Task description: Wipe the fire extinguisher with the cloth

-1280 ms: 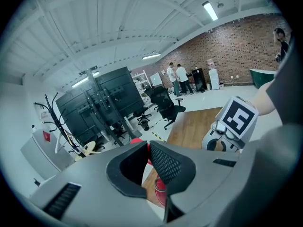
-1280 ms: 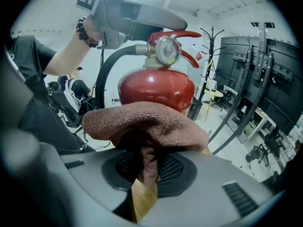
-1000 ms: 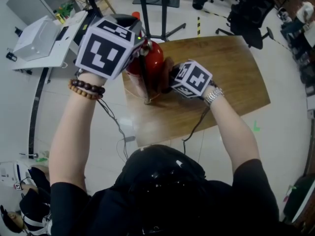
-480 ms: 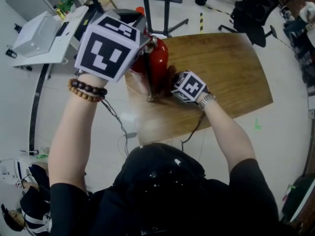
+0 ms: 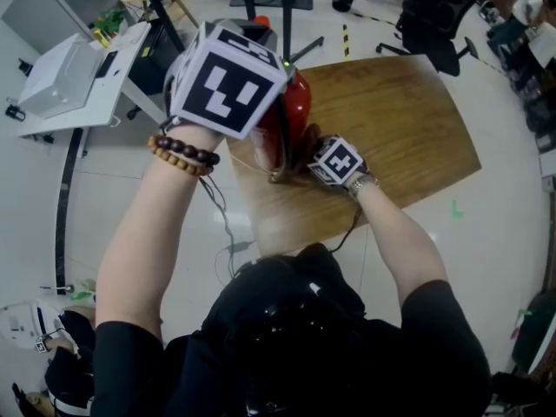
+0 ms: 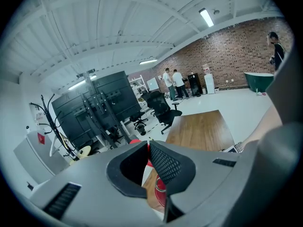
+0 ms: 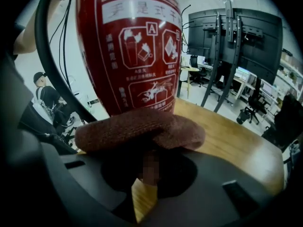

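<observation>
Right gripper (image 5: 302,146), clamped on the cloth (image 7: 137,126), presses low against the upright fire extinguisher (image 7: 132,46) directly ahead; left gripper (image 6: 147,150), closed, sits at its top.

Left arm (image 5: 143,241) reaching forward (raised higher than the right), left claw (image 6: 148,144) pressing its jaws together, right arm (image 5: 400,241) stretching lower, right claw (image 7: 147,148) pointing downward, pinching the cloth (image 7: 137,126)

Bare tabletop (image 5: 408,120) right (extinguisher (image 5: 298,102) left)
</observation>
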`<state>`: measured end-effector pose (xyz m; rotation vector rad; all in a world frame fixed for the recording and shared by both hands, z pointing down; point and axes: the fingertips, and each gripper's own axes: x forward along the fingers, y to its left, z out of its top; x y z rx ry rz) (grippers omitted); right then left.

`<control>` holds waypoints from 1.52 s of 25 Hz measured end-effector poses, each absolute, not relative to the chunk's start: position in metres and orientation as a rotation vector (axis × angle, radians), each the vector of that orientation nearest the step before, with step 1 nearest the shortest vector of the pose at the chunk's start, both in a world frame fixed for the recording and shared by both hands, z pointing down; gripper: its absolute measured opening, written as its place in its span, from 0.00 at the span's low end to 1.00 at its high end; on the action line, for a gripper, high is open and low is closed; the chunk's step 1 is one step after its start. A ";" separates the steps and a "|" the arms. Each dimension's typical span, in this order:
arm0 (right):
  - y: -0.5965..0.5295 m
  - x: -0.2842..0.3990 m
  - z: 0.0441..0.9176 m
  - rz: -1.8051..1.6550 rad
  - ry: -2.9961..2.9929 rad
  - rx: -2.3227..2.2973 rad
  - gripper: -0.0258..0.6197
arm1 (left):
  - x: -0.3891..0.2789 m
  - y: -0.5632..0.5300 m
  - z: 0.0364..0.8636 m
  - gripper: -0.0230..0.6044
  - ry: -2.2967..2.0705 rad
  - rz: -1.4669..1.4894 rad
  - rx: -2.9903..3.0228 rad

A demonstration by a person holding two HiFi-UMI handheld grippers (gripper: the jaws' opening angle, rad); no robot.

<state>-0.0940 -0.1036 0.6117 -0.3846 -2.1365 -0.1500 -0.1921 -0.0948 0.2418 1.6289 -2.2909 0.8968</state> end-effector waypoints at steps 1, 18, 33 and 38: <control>-0.106 -0.094 0.613 -0.153 -2.135 -0.372 0.16 | -0.192 -0.095 0.241 0.04 -2.295 0.899 1.632; -0.101 -0.099 0.639 -0.187 -2.053 -0.581 0.16 | -0.198 -0.089 0.239 0.04 -2.320 0.772 1.507; -0.101 -0.099 0.654 -0.232 -1.992 -0.758 0.16 | -0.201 -0.081 0.235 0.08 -2.375 0.422 1.323; -0.095 -0.101 0.648 -0.201 -1.989 -0.811 0.16 | -0.202 -0.077 0.235 0.21 -2.363 0.351 1.279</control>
